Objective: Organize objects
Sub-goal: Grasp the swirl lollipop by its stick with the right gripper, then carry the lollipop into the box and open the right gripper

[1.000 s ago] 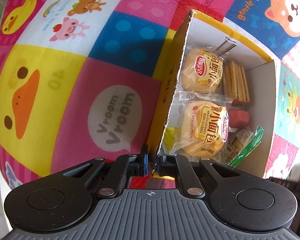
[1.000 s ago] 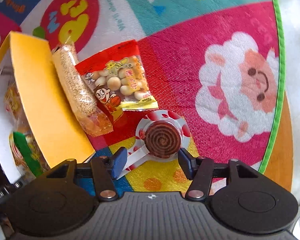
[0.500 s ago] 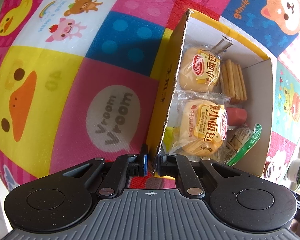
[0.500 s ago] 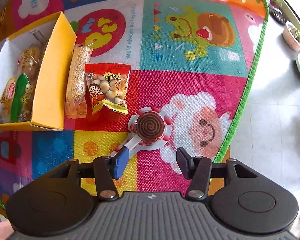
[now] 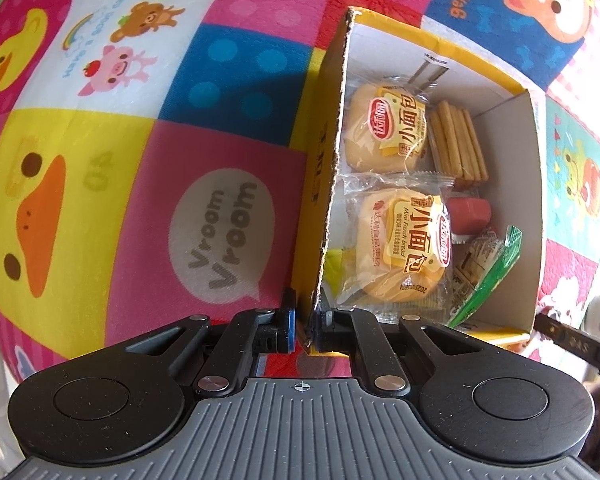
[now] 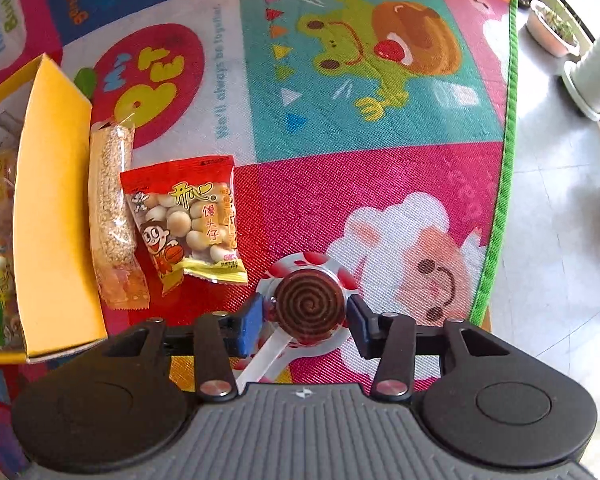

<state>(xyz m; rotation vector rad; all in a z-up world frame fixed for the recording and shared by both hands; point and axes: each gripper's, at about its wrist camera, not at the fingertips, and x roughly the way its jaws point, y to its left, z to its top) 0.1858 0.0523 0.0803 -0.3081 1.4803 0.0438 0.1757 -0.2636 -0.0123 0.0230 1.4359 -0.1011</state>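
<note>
The left gripper point(image 5: 305, 322) is clenched on the near corner of the yellow cardboard box's point(image 5: 324, 152) side wall, at lower centre of its frame. Inside the box lie two mini bread packets point(image 5: 404, 248), a wrapped stack of biscuit sticks point(image 5: 456, 146), a red sausage point(image 5: 470, 210) and a green-edged packet point(image 5: 488, 276). In the right wrist view, the right gripper point(image 6: 306, 322) is spread wide around the spiral lollipop point(image 6: 310, 306) at lower centre, fingers apart from it. Left of it on the cartoon play mat point(image 6: 380, 100) lie a red snack-ball packet point(image 6: 188, 216) and a sesame bar point(image 6: 112, 208) just beside the box.
</note>
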